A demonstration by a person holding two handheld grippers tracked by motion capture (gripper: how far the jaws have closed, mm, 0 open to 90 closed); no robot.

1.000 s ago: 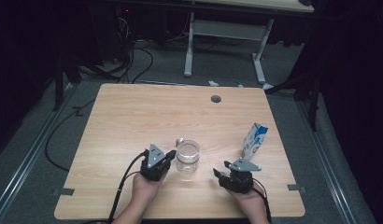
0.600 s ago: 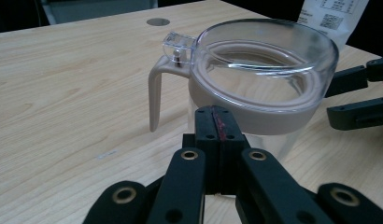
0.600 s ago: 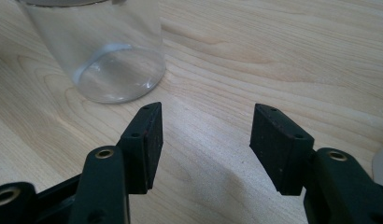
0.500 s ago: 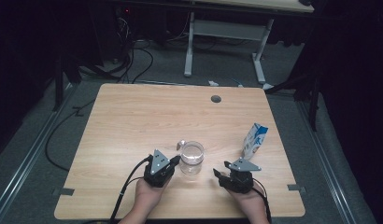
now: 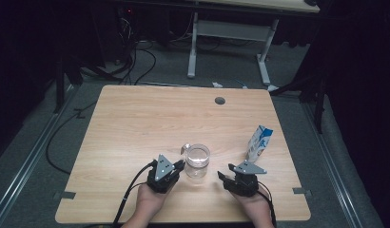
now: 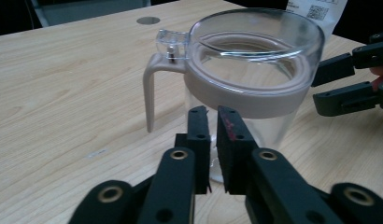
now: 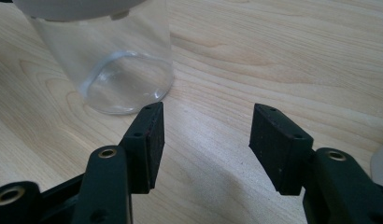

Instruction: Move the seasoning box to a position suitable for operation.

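A clear glass jug (image 5: 197,160) with a taupe collar and a side handle stands near the table's front, between my two grippers. In the left gripper view the jug (image 6: 252,70) stands close ahead, its handle to the left. My left gripper (image 5: 180,165) points at its base. Its jaws (image 6: 213,114) have just been opening and show a narrow gap with nothing between them. My right gripper (image 5: 222,176) rests to the jug's right and points towards it. It (image 7: 206,112) is wide open and empty, with the jug's base (image 7: 115,70) just ahead on its left.
A white and blue carton (image 5: 258,142) stands upright right of the jug, behind my right gripper. The wooden table (image 5: 136,123) has a round cable hole (image 5: 219,100) near its far edge. Dark floor, cables and another desk's legs lie beyond.
My left gripper has drawn slightly towards the near edge and its jaws have parted a little. The jug sits a touch further right. The right gripper has not moved.
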